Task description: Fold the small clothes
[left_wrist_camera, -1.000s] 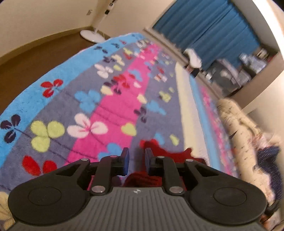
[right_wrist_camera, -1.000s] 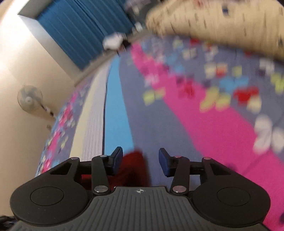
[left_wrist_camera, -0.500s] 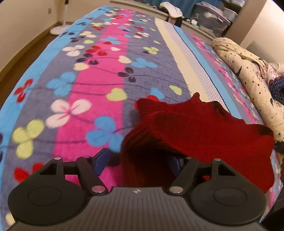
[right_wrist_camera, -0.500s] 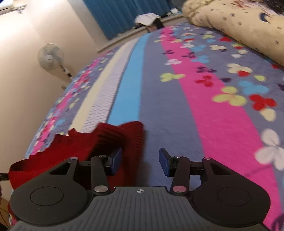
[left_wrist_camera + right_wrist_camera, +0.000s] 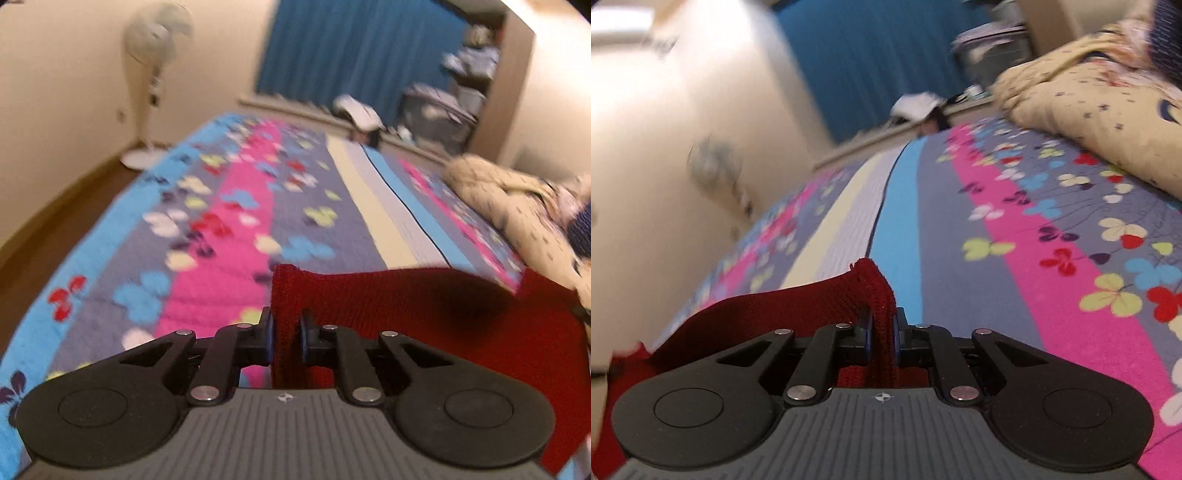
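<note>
Left gripper (image 5: 286,338): black two-finger tool, fingers pinched tight on a vertical edge of the dark red knitted garment (image 5: 424,314); the gripped hem rises above the fingertips, and the cloth runs off to the right of the view in a broad sheet, its far right edge dropping toward the lower frame corner.

Right gripper (image 5: 882,338): fingers likewise pressed together on a bunched corner of the same dark red knit (image 5: 798,306); the frayed tip pokes up past the fingertips, and the rest sweeps left and down as a taut band toward the left frame edge.

Garment held off the surface between the two tools, over the fleece blanket with pink, grey and blue stripes and clover-like flower print (image 5: 229,229); whether its lower part touches the blanket cannot be told.

Open room: flat blanket stretches ahead of both grippers; in the left view the blue border of the blanket ends at brown wooden floor (image 5: 55,221) on the left; a white standing fan (image 5: 155,85) by the cream wall beyond it; a rumpled cream quilt with small dark marks (image 5: 1100,99) bounds the right side, well apart from the garment; blue curtain (image 5: 354,55) at the far end; both views partly motion-blurred.
</note>
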